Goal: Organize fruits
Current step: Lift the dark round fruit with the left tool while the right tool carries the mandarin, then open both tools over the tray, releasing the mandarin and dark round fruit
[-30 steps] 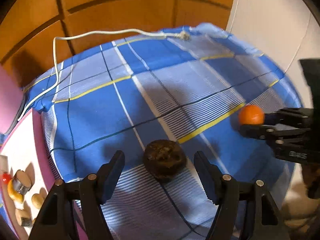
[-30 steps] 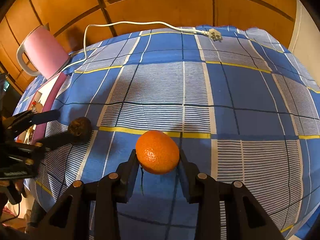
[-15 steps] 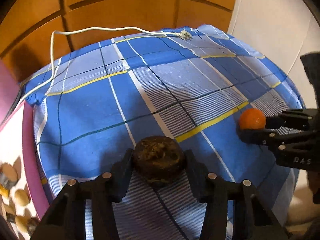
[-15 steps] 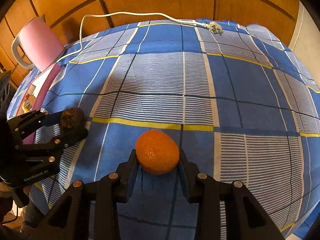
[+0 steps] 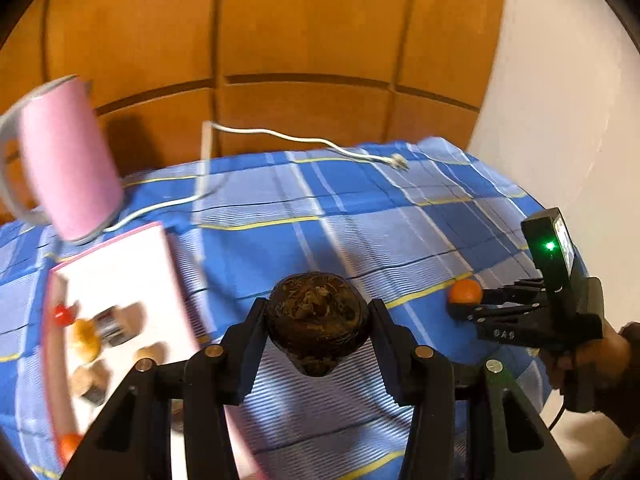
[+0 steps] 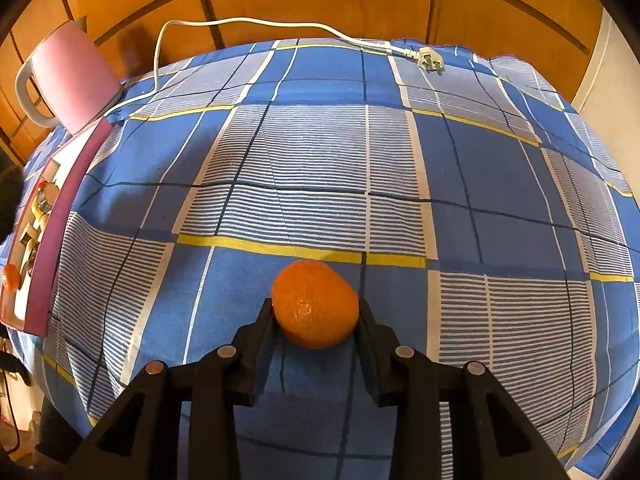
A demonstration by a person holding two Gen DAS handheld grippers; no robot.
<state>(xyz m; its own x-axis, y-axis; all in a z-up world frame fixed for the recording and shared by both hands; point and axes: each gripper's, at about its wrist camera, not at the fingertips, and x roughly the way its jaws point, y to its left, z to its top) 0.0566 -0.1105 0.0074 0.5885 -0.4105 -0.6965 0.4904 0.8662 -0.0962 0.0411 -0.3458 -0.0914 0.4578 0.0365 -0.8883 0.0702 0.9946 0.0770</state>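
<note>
My left gripper (image 5: 318,322) is shut on a dark brown wrinkled fruit (image 5: 318,320) and holds it above the blue checked cloth (image 5: 360,220). My right gripper (image 6: 316,312) is shut on an orange (image 6: 315,303) low over the cloth near the front edge. The right gripper with the orange (image 5: 464,291) also shows at the right of the left wrist view. A pink-rimmed white tray (image 5: 120,264) with several small items lies at the left; it also shows in the right wrist view (image 6: 52,216).
A pink kettle (image 5: 68,160) stands at the back left behind the tray, also in the right wrist view (image 6: 68,76). Its white cord and plug (image 6: 428,58) lie along the cloth's far edge. Wooden panels rise behind; a white wall is at the right.
My left gripper closed on the dark fruit, lifted it and swung left toward the tray. It has left the right wrist view. My right gripper keeps holding the orange in place.
</note>
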